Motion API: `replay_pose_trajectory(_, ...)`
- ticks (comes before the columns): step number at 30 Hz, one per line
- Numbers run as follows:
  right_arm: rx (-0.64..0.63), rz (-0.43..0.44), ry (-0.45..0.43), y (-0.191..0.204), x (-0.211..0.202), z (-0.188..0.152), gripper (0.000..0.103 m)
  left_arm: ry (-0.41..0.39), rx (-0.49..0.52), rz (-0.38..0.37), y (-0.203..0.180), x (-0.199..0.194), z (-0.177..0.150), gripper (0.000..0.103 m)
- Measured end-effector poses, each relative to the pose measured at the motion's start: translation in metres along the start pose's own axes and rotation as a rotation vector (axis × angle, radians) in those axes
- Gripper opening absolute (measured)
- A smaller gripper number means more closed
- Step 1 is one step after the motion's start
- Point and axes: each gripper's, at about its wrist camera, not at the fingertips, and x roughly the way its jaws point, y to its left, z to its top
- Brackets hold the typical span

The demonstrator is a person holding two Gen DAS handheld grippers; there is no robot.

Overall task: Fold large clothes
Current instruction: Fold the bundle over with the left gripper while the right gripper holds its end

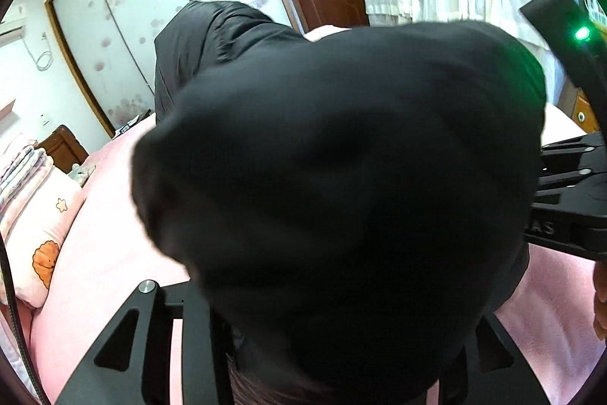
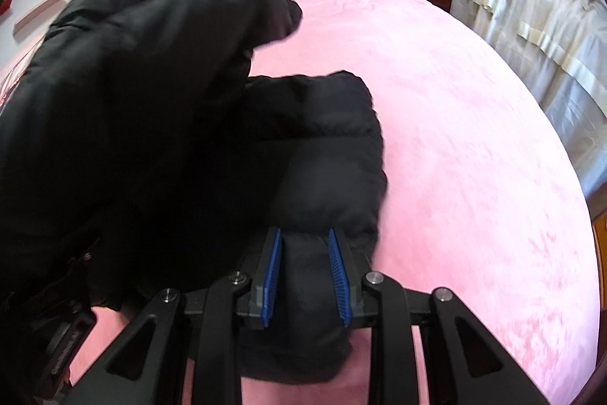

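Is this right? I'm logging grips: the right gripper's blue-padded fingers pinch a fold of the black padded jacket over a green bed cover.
Not quite: the bed cover is pink, not green. In the right wrist view, the right gripper does pinch a fold of the black padded jacket.
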Motion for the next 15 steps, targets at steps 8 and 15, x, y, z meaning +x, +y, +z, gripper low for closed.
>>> replay_pose_trajectory(8,0.047,0.020,-0.004,-0.012,-0.022,-0.022,0.026,0.025,0.091,0.021,-0.025,0.008,-0.022,0.051)
replay_pose_trajectory(15,0.098,0.062,-0.005,-0.027,-0.034,-0.031,0.026,0.023,0.066,-0.069,-0.011,-0.001,-0.034,0.077)
